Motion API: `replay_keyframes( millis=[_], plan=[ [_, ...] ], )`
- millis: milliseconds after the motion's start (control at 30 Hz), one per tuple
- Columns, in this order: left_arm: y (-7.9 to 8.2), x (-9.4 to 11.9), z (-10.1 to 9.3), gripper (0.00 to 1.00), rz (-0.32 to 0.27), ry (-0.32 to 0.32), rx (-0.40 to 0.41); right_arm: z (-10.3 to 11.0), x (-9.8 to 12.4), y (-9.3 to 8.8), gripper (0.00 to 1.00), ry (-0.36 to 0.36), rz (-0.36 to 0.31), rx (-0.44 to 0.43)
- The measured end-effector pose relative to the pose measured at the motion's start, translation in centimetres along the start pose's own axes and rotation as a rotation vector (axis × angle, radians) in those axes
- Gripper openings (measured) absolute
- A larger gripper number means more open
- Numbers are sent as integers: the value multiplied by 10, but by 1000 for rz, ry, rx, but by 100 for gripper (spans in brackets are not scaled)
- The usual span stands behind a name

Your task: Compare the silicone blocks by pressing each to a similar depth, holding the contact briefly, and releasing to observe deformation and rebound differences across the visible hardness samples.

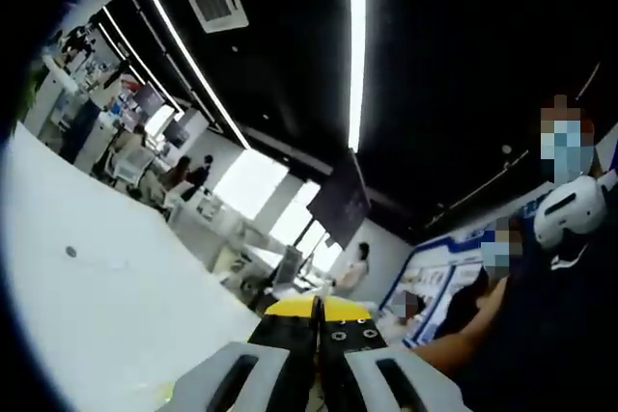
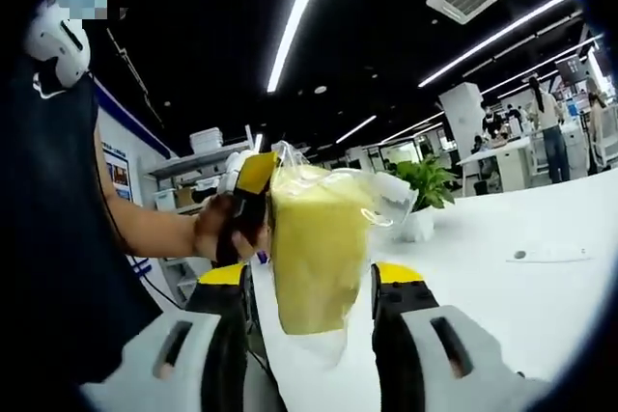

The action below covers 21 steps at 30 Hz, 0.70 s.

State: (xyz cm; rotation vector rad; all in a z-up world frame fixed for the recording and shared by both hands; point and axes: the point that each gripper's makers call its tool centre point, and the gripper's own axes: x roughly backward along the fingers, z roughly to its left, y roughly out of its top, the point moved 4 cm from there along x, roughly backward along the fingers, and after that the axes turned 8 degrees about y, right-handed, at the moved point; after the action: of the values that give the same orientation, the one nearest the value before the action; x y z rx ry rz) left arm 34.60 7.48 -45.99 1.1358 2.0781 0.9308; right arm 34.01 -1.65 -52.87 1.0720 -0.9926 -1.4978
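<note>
Where the white worktop (image 2: 541, 306) spreads across the right gripper view, it serves as the reference for everything else: a potted green plant (image 2: 425, 190) stands on it behind the bag, and a flat pale strip with a dark spot (image 2: 548, 255) lies on it out to the right of the bag. Beyond the worktop's far edge, people stand among white desks under a black ceiling with long light strips. Left of it, the person's dark sleeve (image 2: 58, 219) and forearm take up that side of the view.

Over the worktop, the right tool (image 2: 314, 282) has its yellow-tipped jaws spread on either side of a clear plastic bag holding a yellow silicone block (image 2: 317, 243); whether the jaws press the bag I cannot tell. The bag's crumpled top rises above the block and hides part of the plant. The person's hand (image 2: 224, 227) holds the left tool (image 2: 253, 180) just beside the bag's upper left edge.

In the left gripper view, the worktop (image 1: 106, 287) lies to the left, and the left tool (image 1: 317, 311) has its jaws closed together, nothing between them.
</note>
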Motion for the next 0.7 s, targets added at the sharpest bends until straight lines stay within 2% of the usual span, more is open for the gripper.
replay_keyframes(
  millis=[133,433,700],
  plan=[
    [-1,1,-2,0,6,-12,19,0,-1,2,41,0,-16,-9],
    [3,2,-3,0,-14,-14,28,1,-5,7,29,10,-23,-12],
    [5,9,1,0,-20,18,15,7,-6,9,21,24,21,-53]
  ],
)
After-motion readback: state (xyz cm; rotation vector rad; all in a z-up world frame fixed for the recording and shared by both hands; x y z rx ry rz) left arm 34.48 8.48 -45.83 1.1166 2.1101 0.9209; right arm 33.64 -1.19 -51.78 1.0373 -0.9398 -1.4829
